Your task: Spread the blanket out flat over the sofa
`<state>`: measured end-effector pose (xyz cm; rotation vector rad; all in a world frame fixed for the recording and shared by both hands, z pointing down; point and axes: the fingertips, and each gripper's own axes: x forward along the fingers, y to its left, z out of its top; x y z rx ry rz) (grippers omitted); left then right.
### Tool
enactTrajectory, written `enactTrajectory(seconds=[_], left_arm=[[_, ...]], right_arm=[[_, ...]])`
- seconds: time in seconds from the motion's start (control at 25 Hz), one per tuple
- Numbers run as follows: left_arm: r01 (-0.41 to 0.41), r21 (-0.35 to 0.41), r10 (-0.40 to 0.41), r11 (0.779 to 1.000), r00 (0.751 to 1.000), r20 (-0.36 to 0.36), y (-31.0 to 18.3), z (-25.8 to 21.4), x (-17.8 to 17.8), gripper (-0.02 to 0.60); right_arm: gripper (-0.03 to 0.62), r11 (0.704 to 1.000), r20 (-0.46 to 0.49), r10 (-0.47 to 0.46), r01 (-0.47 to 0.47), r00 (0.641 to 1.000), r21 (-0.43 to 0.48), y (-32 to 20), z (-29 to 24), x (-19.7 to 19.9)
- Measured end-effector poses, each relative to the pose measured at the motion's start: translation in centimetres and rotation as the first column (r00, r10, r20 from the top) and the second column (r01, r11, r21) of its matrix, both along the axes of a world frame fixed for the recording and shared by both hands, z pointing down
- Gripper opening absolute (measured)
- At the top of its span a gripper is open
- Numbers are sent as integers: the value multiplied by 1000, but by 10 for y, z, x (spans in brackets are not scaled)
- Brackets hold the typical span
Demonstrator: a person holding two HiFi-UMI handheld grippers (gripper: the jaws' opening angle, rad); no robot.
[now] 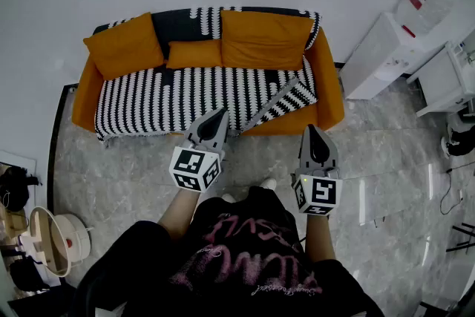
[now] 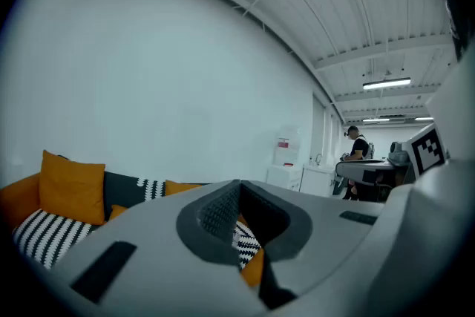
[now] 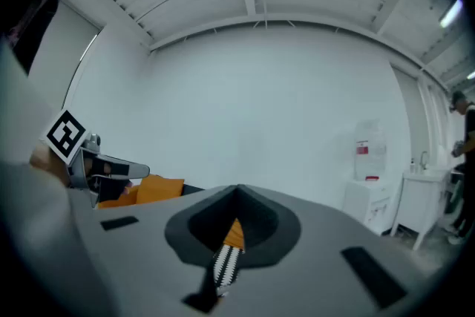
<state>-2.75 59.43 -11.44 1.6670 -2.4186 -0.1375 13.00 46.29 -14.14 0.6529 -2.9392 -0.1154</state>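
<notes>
The black-and-white striped blanket (image 1: 185, 96) lies over the seat and back of the orange sofa (image 1: 330, 96). Its front right corner (image 1: 286, 102) is folded back on itself. Three orange cushions (image 1: 265, 39) lean on the backrest. My left gripper (image 1: 220, 113) hovers shut in front of the sofa's front edge, with nothing in it. My right gripper (image 1: 312, 130) hangs shut over the floor near the right end, also with nothing in it. In the left gripper view the closed jaws (image 2: 239, 185) point at the sofa. A strip of blanket shows beyond the right gripper (image 3: 237, 193).
A white water dispenser (image 1: 404, 33) stands right of the sofa, with a white cabinet (image 1: 445, 78) beyond it. A round white appliance (image 1: 52, 241) sits on the marble floor at the lower left. A person (image 2: 356, 152) stands far off by a desk.
</notes>
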Motion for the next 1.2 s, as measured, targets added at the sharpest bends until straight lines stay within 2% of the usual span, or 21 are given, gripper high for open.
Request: enactTrajectory(seconds=[0.48,0.64,0.76,1.2], left_arm=[[1,-9,-1,1000,1000,-7,-19,3,-1,9],[6,-31,-7,999,1000,-28,-21,15,-3,9],[6,-44,-8,999,999,-44,-28,21,-5,9],[3,-110,-9,994,998,-57,-110,37,-12,9]], right_arm=[[20,1000,-5,8,-8,1000,-9,-22,6,-2],[20,1000,-8,-2,2,1000,17,-25,8,-3],[20,1000,2,2,-2,1000,-7,-34,13,-2],[20,996,-9,24,-25,1000,-90,-123,36,0]])
